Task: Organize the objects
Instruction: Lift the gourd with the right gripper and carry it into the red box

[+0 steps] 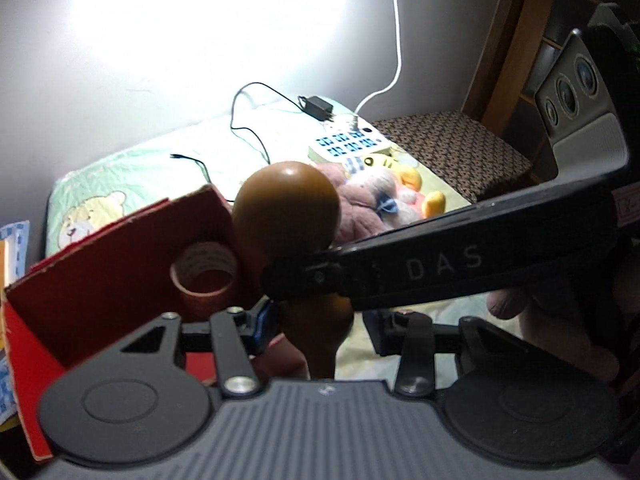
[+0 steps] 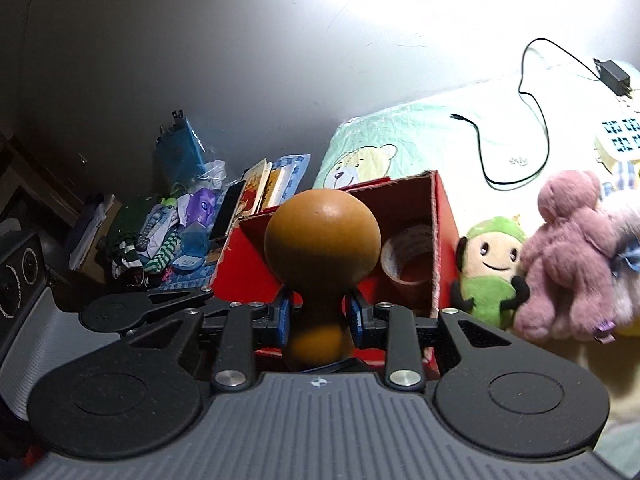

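Note:
A brown gourd-shaped wooden object (image 2: 320, 240) is clamped at its narrow neck between the blue pads of my right gripper (image 2: 319, 316). It shows in the left wrist view (image 1: 286, 210) with the right gripper's finger (image 1: 440, 268) across it. My left gripper (image 1: 320, 320) stands around the gourd's lower bulb; its left pad sits beside the gourd, and whether it grips is unclear. An open red box (image 2: 444, 216) lies just behind, holding a tape roll (image 2: 408, 256); the box also shows in the left wrist view (image 1: 100, 280).
A green plush doll (image 2: 492, 268) and a pink plush bear (image 2: 572, 256) lie right of the box on the bed. A power strip (image 1: 352, 144), black charger cable (image 1: 248, 132) and bear pillow (image 1: 100, 208) lie behind. Books and clutter (image 2: 180, 232) lie left.

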Available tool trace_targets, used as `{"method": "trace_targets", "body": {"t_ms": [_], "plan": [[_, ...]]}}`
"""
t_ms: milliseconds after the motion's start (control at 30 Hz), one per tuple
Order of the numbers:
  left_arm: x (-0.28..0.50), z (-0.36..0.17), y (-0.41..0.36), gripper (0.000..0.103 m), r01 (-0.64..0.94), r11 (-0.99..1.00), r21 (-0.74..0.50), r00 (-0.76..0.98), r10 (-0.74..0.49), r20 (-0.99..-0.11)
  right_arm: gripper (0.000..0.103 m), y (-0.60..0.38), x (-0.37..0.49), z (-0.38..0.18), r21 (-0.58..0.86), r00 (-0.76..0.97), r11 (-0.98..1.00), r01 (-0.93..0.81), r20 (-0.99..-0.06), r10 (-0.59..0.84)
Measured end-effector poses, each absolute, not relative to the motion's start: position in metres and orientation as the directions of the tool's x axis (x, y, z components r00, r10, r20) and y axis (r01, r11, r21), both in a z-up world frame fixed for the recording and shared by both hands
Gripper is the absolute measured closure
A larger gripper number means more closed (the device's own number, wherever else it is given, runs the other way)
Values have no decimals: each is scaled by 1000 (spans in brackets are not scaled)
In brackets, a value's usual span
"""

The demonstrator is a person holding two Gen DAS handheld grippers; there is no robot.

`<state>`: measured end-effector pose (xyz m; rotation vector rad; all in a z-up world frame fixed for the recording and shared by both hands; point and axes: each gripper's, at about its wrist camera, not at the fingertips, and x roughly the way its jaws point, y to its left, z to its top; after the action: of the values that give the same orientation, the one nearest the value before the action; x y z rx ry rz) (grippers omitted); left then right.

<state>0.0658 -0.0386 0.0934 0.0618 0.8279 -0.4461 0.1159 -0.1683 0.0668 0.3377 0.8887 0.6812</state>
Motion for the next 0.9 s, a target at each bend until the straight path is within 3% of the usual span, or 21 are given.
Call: {"method": "trace_targets", "body": {"t_ms": [367,900], "plan": [[120,70,36,61,252,954,-160,593,-284,-754,72,-79,182,38,440,351,754,-488,-692,631],[168,-12,66,61,129,960,-250,404,-281,-871,72,-57,224,-27,467,160,758,-455,-794,586]]}}
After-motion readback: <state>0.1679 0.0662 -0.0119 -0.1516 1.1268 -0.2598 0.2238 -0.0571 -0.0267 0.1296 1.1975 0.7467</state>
